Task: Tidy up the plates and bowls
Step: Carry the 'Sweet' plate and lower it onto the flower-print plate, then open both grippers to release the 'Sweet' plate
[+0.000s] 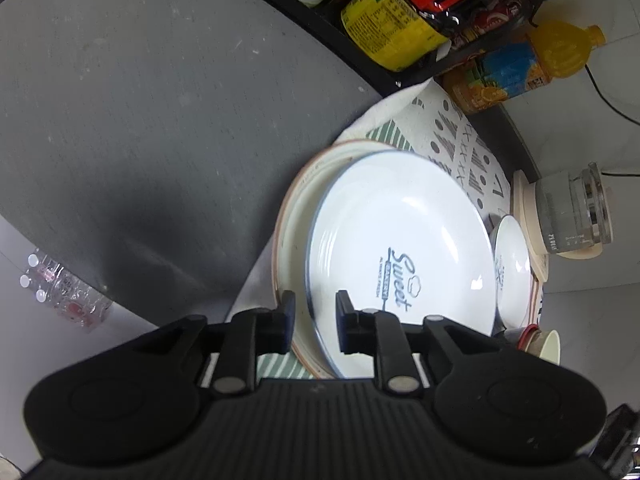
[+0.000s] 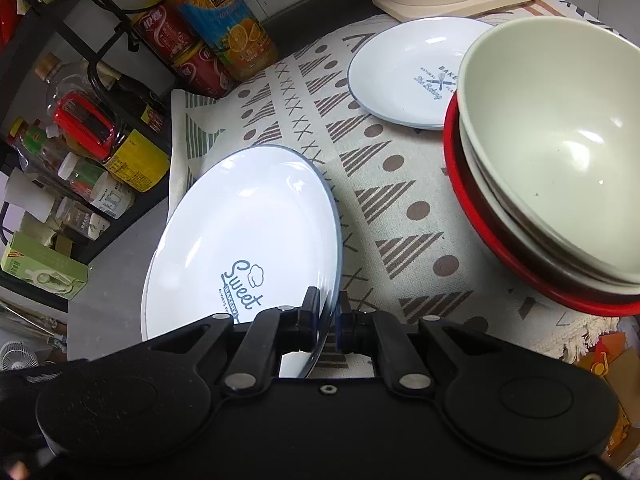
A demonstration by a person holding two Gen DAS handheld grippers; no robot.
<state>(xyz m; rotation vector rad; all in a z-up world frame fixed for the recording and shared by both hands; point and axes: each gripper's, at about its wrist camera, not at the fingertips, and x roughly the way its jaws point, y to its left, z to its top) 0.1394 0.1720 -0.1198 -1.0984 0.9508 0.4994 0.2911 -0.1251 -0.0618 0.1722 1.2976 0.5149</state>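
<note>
Three plates: the right gripper (image 2: pixel 328 300) is clamping its jaws on the Sweet plate (image 2: pixel 248 232), lying atop a cream plate (image 1: pixel 296 208); a smaller plate (image 2: pixel 404 68) is sitting beyond. Beside it, three stacked bowls (image 2: pixel 560 140). The left gripper (image 1: pixel 314 304) is hovering, jaws slightly parted around the Sweet plate's rim, gripping nothing. Bottles (image 2: pixel 224 28) are crowding the far edge.

The plate (image 2: pixel 244 240) looks like glossy white glazed ceramic, smooth, with bright glare spots. The bowl (image 2: pixel 560 140) has a smooth, pale, softly shiny glaze. The cloth (image 2: pixel 380 184) under them is coarse woven fabric, matt, with a frayed fringe. The grippers' (image 1: pixel 314 312) bodies are matt black plastic with ribbed tops and small metal pins. The tabletop (image 1: pixel 140 120) is dull grey, faintly scuffed.
</note>
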